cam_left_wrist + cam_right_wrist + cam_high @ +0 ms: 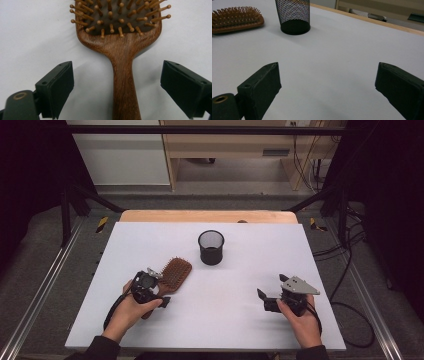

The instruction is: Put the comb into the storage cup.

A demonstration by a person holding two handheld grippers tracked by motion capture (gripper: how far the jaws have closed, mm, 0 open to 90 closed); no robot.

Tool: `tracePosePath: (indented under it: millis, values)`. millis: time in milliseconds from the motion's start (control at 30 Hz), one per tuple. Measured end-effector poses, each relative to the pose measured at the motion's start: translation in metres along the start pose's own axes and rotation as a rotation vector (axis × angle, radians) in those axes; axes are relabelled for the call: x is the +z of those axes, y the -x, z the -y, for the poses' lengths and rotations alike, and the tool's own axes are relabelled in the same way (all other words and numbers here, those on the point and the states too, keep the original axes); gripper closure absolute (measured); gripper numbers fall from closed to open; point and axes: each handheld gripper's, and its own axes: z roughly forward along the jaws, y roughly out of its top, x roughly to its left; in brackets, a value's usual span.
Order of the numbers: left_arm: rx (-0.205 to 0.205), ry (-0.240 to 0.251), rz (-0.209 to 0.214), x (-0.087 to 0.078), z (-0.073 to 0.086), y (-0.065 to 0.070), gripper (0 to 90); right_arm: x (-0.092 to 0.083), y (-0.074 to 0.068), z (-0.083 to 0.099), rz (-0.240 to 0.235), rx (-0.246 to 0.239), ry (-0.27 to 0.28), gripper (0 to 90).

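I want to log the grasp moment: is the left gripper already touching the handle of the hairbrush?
Apart. The left gripper view shows the hairbrush handle between the open jaws of the left gripper, with white table visible on both sides.

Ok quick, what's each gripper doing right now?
Left gripper: open, jaws either side of the hairbrush handle, not touching.
Right gripper: open, holding nothing.

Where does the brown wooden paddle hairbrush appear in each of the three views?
High view: brown wooden paddle hairbrush left of centre, under the left gripper.
Left gripper view: centre, handle between open jaws.
Right gripper view: upper left.
Shared landmark: black mesh cup.
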Motion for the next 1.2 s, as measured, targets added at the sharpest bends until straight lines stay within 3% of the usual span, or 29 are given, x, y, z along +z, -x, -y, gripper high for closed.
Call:
tracePosePath:
  millis: [267, 500, 700, 800, 1033, 1200]
  values:
    - [-0.004, -0.006, 0.0, -0.0019, -0.0006, 0.001, 17.9, -0.0001, -0.0002, -0.0001, -0.001, 0.0, 0.0, 6.3]
    - [-0.016, 0.022, 0.0, -0.0054, -0.0026, -0.0005, 22.4, 0.0005, -0.0006, 0.0003, -0.001, -0.002, -0.005, 6.3]
    - [-0.017, 0.003, -0.005, -0.0039, -0.0002, -0.0009, 22.8, 0.0002, -0.0005, 0.0006, 0.0, 0.001, -0.008, 6.3]
    - [-0.026, 0.02, -0.003, -0.005, 0.0, -0.0024, 23.6, 0.0005, -0.001, 0.0006, -0.006, -0.005, -0.006, 6.3]
    - [-0.025, 0.028, 0.005, -0.0072, -0.0014, -0.0025, 33.9, 0.0012, -0.0018, 0.0005, -0.006, -0.011, -0.008, 6.0]
    - [-0.053, 0.02, 0.015, -0.0049, -0.0013, -0.0062, 40.3, 0.0013, -0.002, 0.0004, -0.004, -0.011, -0.007, 5.9]
